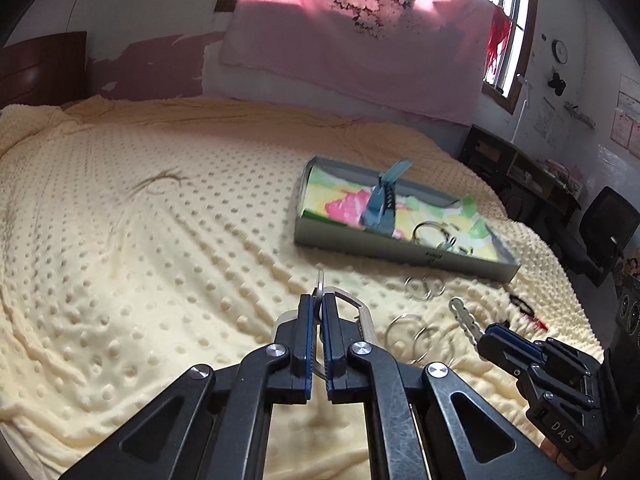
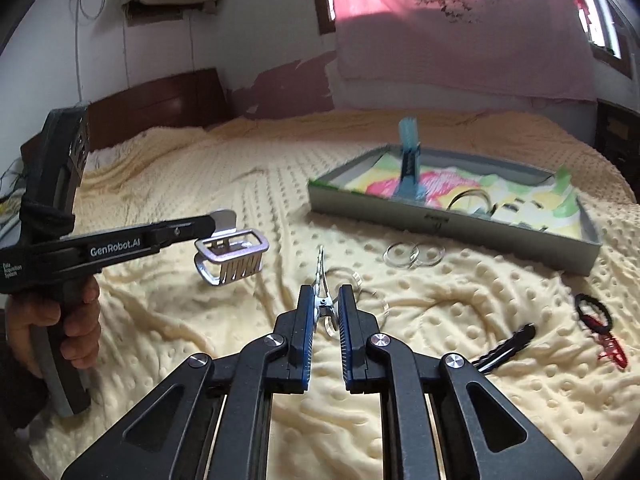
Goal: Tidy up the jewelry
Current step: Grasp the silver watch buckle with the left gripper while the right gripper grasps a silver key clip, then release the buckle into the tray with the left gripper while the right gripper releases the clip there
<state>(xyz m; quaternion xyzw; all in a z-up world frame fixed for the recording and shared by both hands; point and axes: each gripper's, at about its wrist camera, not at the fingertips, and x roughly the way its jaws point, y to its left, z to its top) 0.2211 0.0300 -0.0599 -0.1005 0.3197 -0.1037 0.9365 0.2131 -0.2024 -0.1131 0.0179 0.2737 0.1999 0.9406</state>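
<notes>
Jewelry is gripped both sides: left gripper [image 2: 224,227] clamps the silver claw clip [image 2: 231,257], right gripper [image 2: 325,306] pinches a metal clip [image 2: 320,276]. I'd carry both level over the tray [image 2: 440,220] before letting go.

Two close wrist views, angled downward, sharing bed [image 1: 140,208] and tray [image 2: 440,216]
</notes>
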